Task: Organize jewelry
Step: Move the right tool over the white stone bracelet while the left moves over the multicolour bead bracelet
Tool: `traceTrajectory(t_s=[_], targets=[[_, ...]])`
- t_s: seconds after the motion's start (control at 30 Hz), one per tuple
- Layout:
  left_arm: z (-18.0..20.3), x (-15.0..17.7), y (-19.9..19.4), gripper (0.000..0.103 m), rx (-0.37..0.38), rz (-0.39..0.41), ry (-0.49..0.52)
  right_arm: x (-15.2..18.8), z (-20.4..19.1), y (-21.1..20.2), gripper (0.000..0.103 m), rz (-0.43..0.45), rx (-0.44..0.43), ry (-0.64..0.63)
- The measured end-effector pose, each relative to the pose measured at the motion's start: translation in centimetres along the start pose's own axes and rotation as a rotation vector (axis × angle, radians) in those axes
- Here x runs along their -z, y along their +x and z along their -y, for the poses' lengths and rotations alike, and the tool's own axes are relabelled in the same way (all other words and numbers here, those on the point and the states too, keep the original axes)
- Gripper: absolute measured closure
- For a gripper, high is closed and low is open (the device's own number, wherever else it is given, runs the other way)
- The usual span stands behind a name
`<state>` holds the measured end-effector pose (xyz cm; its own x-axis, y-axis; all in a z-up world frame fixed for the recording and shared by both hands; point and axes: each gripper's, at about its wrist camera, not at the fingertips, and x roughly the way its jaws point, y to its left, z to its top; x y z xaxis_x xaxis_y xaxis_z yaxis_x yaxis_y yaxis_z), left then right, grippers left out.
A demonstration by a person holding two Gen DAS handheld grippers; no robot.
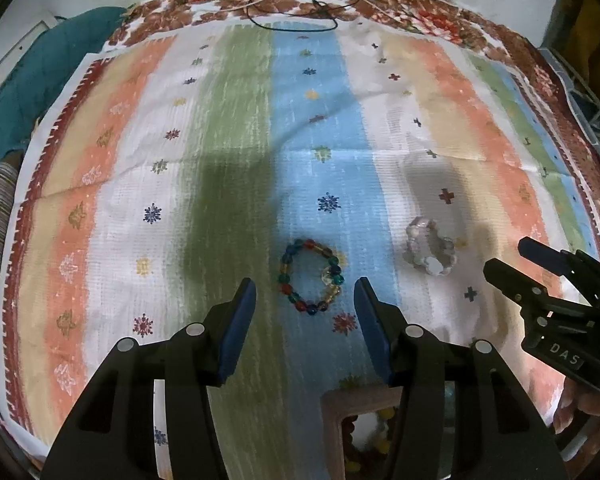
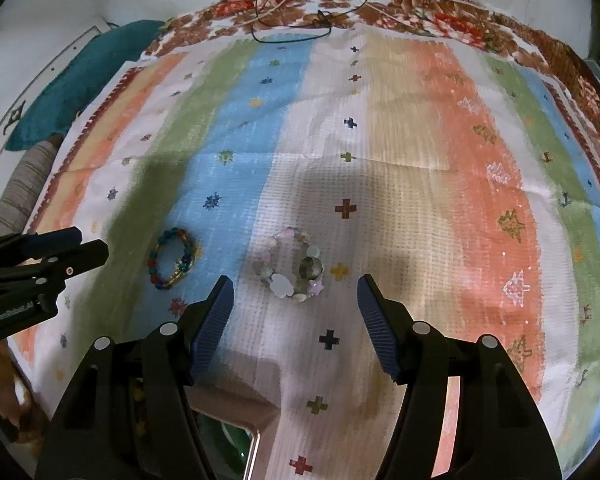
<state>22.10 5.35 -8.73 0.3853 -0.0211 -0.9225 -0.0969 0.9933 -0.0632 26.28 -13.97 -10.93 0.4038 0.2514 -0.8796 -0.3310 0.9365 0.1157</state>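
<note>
Bracelets lie just beyond each wide-open hand-held gripper — beaded bracelet (image 1: 312,276) ahead of left hand-held gripper (image 1: 305,306), pale bracelet (image 2: 290,270) ahead of right hand-held gripper (image 2: 294,306).

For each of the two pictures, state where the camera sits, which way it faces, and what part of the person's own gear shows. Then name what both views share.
Left wrist: sits on the left gripper, looks forward along its open fingers at the multicoloured bead bracelet; the right gripper shows at right.
Right wrist: sits on the right gripper, faces the pale bead bracelet; the left gripper shows at left.
Shared: both bracelets, the striped cloth, the box corner at the bottom.
</note>
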Motion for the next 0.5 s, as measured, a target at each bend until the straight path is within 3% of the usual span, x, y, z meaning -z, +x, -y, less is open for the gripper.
traceTrajectory(t_s=[0.5], targets=[[0.0,-0.9,2.4,0.052,-0.028,-0.031,0.012,-1.2,0.8,2.4,0.039,-0.033,0.024,0.006]])
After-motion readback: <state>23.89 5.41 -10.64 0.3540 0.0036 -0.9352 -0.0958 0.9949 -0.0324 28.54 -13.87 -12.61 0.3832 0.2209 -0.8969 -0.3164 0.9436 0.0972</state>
